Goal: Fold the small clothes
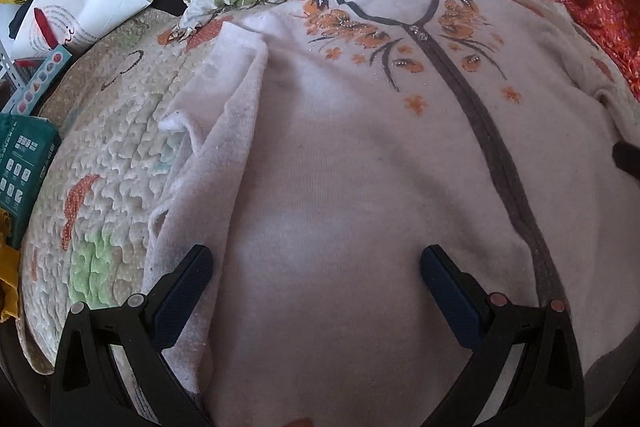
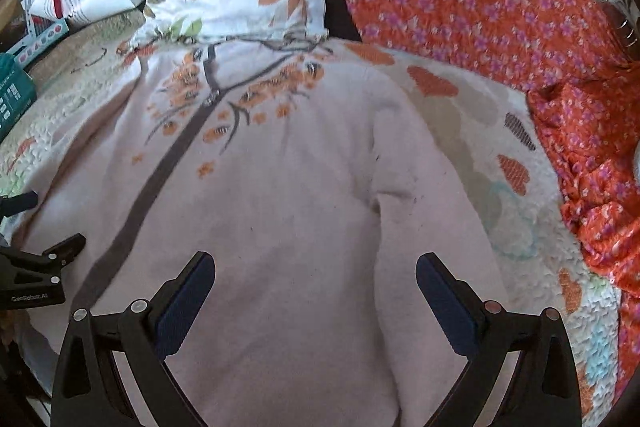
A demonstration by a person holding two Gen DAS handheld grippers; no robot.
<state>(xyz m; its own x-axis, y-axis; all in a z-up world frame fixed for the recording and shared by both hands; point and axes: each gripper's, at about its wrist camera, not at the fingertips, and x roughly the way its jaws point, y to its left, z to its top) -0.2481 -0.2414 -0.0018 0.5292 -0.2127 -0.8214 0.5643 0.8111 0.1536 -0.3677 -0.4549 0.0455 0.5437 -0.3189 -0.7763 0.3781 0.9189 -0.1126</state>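
- My left gripper [image 1: 316, 291] hovers low over the pale cardigan [image 1: 360, 187], fingers [image 1: 192, 291] wide, holding nothing.
- My right gripper [image 2: 316, 295]: same pose, fingers [image 2: 444, 303] wide.
- Cardigan lies flat on the quilted bed cover [image 2: 500, 163], left sleeve [image 1: 208, 155] folded inward.
- Bare quilt beside both side edges.

Each gripper, the left gripper [image 1: 316, 269] and the right gripper [image 2: 315, 275], has matte black forked arms. Their fingers [image 2: 188, 303] carry dark blue ribbed pads on the inner faces. Behind the pads sit round silvery and copper-toned pivot pins [image 1: 498, 299].
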